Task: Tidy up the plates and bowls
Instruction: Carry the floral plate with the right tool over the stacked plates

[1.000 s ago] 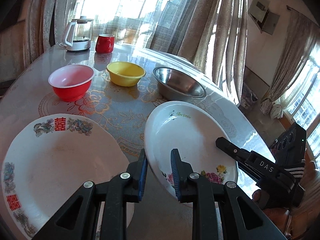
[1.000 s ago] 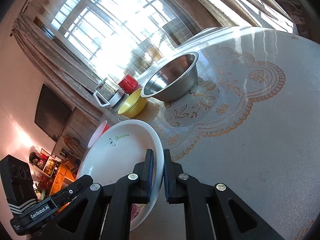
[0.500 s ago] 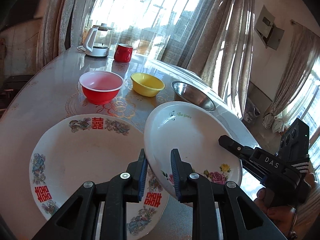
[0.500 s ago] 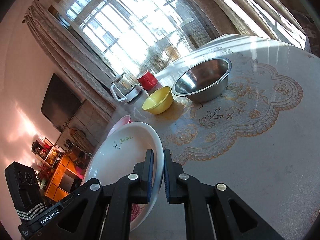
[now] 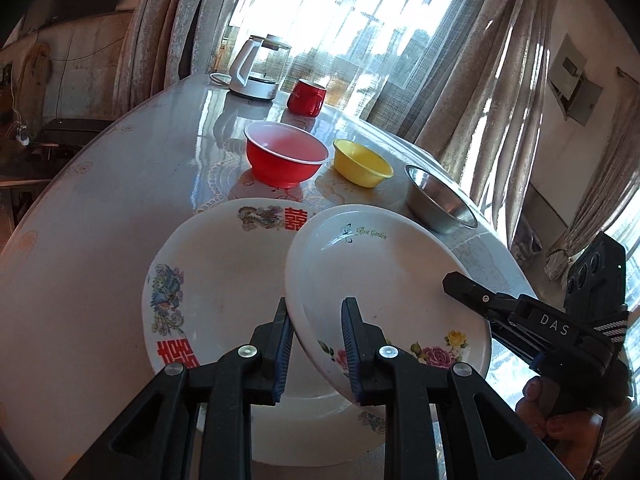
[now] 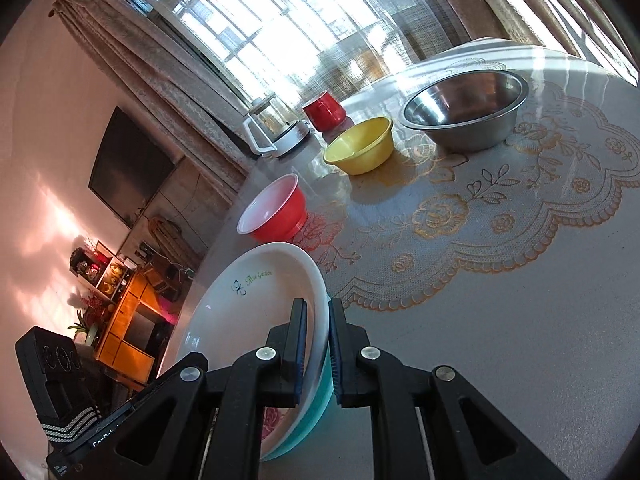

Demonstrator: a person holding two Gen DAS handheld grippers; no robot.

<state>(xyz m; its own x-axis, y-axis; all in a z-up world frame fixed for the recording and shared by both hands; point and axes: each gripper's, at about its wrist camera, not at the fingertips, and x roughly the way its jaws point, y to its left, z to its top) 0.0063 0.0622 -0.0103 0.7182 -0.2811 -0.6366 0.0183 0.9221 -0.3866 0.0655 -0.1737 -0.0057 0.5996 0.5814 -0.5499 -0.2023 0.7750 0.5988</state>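
Rose-print plate (image 5: 384, 280) is the piece being carried, and the red-character plate (image 5: 224, 280) lying flat on the table (image 5: 100, 216) serves as the landmark.

From the left wrist: the left gripper (image 5: 316, 340) pinches the rose-print plate's near rim, one pad under it and one over. The plate hangs tilted, its left edge overlapping the red-character plate's right side from above. The right gripper (image 5: 464, 284) reaches onto the opposite rim. Beyond the red-character plate sit the red bowl (image 5: 286, 158), yellow bowl (image 5: 362, 162) and steel bowl (image 5: 440, 200), well apart from it.

From the right wrist: the right gripper (image 6: 318, 344) is pressed together on the same plate's rim (image 6: 264, 304), which shows a teal underside. The landmark plate is out of this view.

My judgement: stacking is the step in hand. To do it well, keep both pinches firm, level the plate, centre it over the red-character plate and lower it flat before letting go. Releasing while tilted risks a rim strike or a slide off the glossy surface.
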